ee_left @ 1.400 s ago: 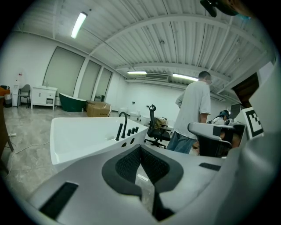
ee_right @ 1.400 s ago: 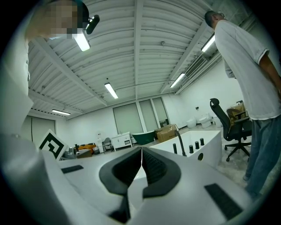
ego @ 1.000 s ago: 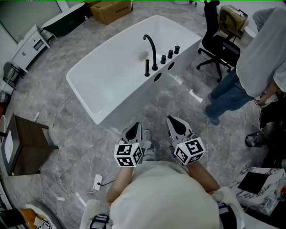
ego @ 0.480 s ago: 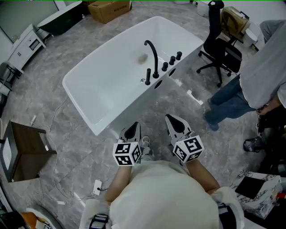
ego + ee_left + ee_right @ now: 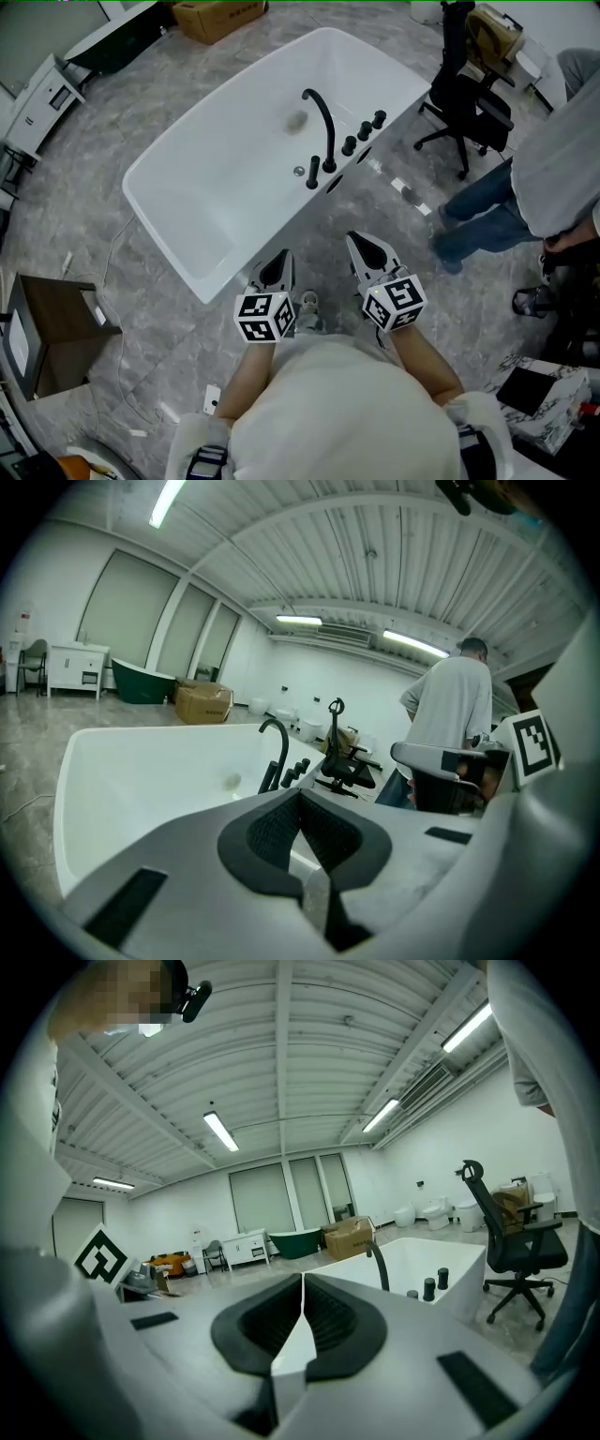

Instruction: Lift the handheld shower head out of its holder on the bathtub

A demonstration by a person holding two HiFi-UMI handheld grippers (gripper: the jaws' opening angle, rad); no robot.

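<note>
The white bathtub [image 5: 202, 192] lies ahead on the grey floor. On its near rim stand a curved black faucet [image 5: 323, 117], three black knobs [image 5: 364, 132] and the black handheld shower head [image 5: 312, 173], upright in its holder. The shower head [image 5: 269, 777] also shows in the left gripper view, beside the faucet. My left gripper [image 5: 278, 266] and right gripper [image 5: 363, 247] are side by side short of the tub's near wall, well apart from the shower head. The left gripper [image 5: 300, 794] and right gripper [image 5: 303, 1279] are both shut with nothing in them.
A person in jeans [image 5: 539, 169] stands to the right, with a black office chair [image 5: 464, 89] beyond. A brown side table [image 5: 52, 328] sits at the left, with a cable [image 5: 112, 272] across the floor. A cardboard box [image 5: 216, 14] lies past the tub.
Both grippers have moved forward together toward the bathtub, which now sits lower and nearer in the head view. Both stay shut.
</note>
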